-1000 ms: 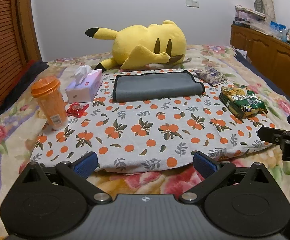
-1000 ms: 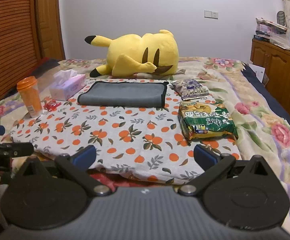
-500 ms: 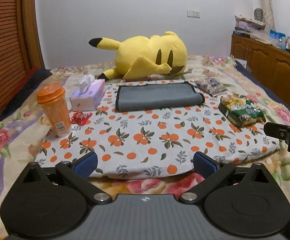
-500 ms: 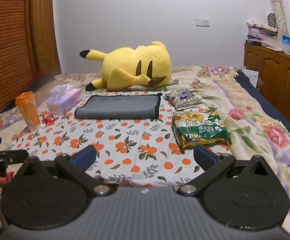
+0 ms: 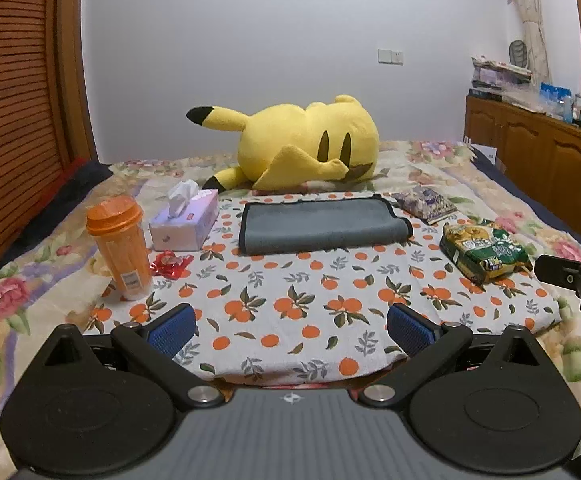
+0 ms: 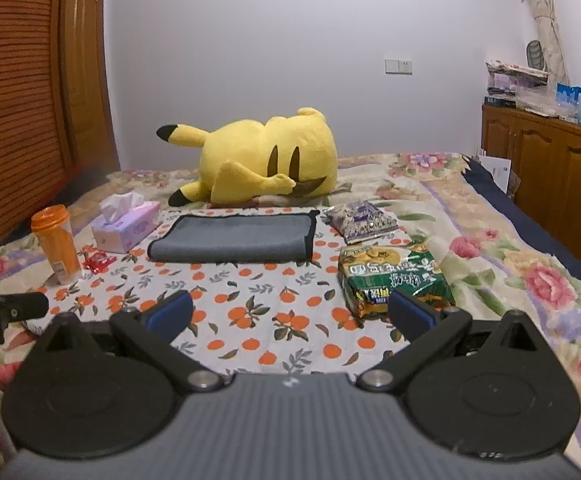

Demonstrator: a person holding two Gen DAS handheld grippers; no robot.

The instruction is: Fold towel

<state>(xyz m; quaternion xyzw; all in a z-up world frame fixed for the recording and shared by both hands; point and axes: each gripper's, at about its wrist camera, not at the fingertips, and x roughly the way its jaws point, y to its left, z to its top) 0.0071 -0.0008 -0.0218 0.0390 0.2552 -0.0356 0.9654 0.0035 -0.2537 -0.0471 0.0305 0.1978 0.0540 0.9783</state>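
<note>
A grey towel with black edging [image 5: 322,224] lies folded flat at the far side of an orange-print cloth [image 5: 290,300] on the bed; it also shows in the right wrist view [image 6: 234,238]. My left gripper [image 5: 290,326] is open and empty, well short of the towel, near the cloth's front edge. My right gripper [image 6: 290,312] is open and empty, also over the cloth's front edge. Each gripper shows at the side of the other's view, the right one in the left wrist view [image 5: 574,280] and the left one in the right wrist view [image 6: 6,312].
A yellow plush toy [image 5: 302,146] lies behind the towel. An orange cup [image 5: 120,246], a tissue box [image 5: 184,224] and a red wrapper [image 5: 170,264] stand left. A green snack bag [image 5: 484,250] and a purple packet [image 5: 424,204] lie right. Wooden cabinets [image 5: 550,152] line the right wall.
Both grippers have risen and tilted up, so the bed and its objects sit lower in both views. Nothing on the bed has moved. Both grippers stay open.
</note>
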